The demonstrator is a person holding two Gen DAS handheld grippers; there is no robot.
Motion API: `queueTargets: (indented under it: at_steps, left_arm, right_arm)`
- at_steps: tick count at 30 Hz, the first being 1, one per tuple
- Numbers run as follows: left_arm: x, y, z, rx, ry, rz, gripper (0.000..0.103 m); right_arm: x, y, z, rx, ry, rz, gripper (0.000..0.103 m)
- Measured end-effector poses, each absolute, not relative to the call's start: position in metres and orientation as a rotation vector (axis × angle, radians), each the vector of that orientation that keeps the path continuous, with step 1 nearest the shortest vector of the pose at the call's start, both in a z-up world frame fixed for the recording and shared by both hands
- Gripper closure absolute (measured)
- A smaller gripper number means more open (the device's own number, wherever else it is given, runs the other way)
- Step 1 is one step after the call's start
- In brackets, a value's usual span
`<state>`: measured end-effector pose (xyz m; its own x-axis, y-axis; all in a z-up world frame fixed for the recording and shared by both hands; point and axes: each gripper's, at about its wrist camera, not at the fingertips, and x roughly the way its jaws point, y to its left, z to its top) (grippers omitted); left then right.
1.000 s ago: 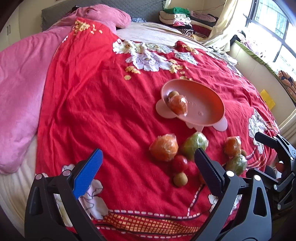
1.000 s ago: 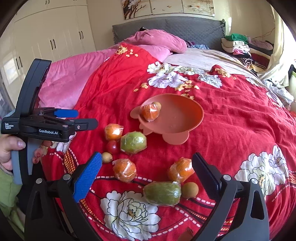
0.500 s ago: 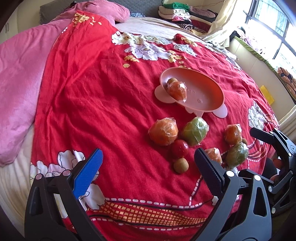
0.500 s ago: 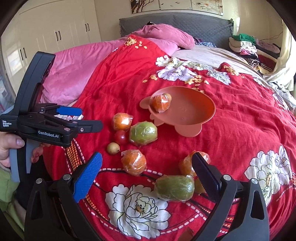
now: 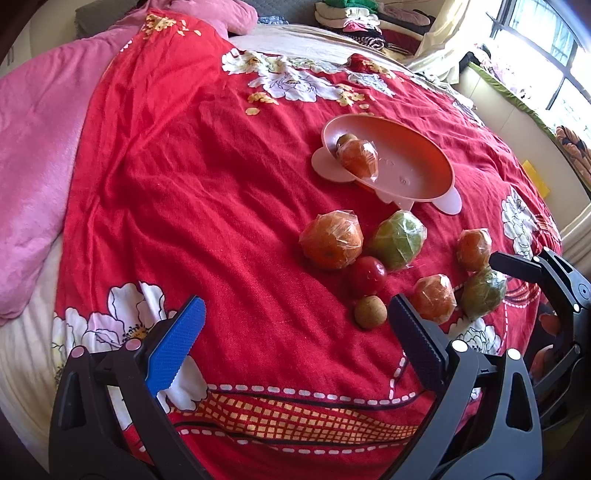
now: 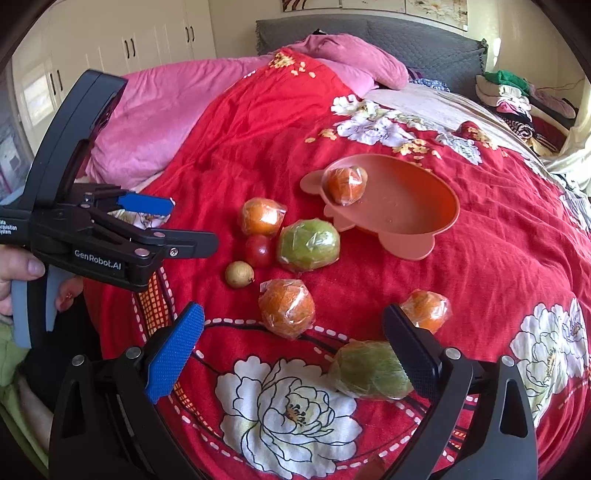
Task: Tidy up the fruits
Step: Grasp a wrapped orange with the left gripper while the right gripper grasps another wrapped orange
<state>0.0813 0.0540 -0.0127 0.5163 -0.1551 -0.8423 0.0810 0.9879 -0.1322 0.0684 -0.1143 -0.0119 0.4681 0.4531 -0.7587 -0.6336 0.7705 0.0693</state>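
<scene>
A pink bowl [image 5: 417, 173] [image 6: 436, 206] lies on the red floral bedspread and holds a wrapped orange [image 5: 358, 159] [image 6: 346, 185] and a small brown fruit [image 5: 345, 139]. In front of it lie several wrapped oranges [image 5: 330, 240] [image 6: 287, 308], wrapped green fruits [image 5: 399, 240] [image 6: 308, 245], a red tomato [image 5: 368, 277] [image 6: 258, 251] and a small tan fruit [image 5: 370, 312] [image 6: 239, 274]. My left gripper [image 5: 295, 336] is open and empty, near the fruits. My right gripper [image 6: 291, 343] is open and empty, over a wrapped orange and a green fruit [image 6: 369, 371].
A pink blanket [image 5: 33, 155] [image 6: 166, 110] covers the bed's left side. Folded clothes [image 5: 351, 18] [image 6: 506, 92] lie at the far end. A window sill [image 5: 517, 103] runs along the right. The left gripper shows in the right wrist view [image 6: 110, 236].
Both grippers have moved forward and lower toward the fruits, which now appear larger. Both stay open and empty. No fruit has moved.
</scene>
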Motion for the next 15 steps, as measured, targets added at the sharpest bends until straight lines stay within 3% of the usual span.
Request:
queueTargets:
  at_steps: [3,6,15]
  left_arm:
    - [0.087,0.054,-0.014,-0.084,1.024,-0.159,0.017]
    - [0.093,0.055,-0.014,-0.090,1.028,-0.170,0.023]
    - [0.109,0.052,-0.012,-0.104,1.033,-0.217,0.038]
  right_arm:
    - [0.069,-0.109,-0.017,-0.261,0.857,0.681,0.007]
    - [0.072,-0.103,-0.024,-0.290,0.876,0.696,0.023]
    - [0.080,-0.093,-0.038,-0.347,0.893,0.697,0.051]
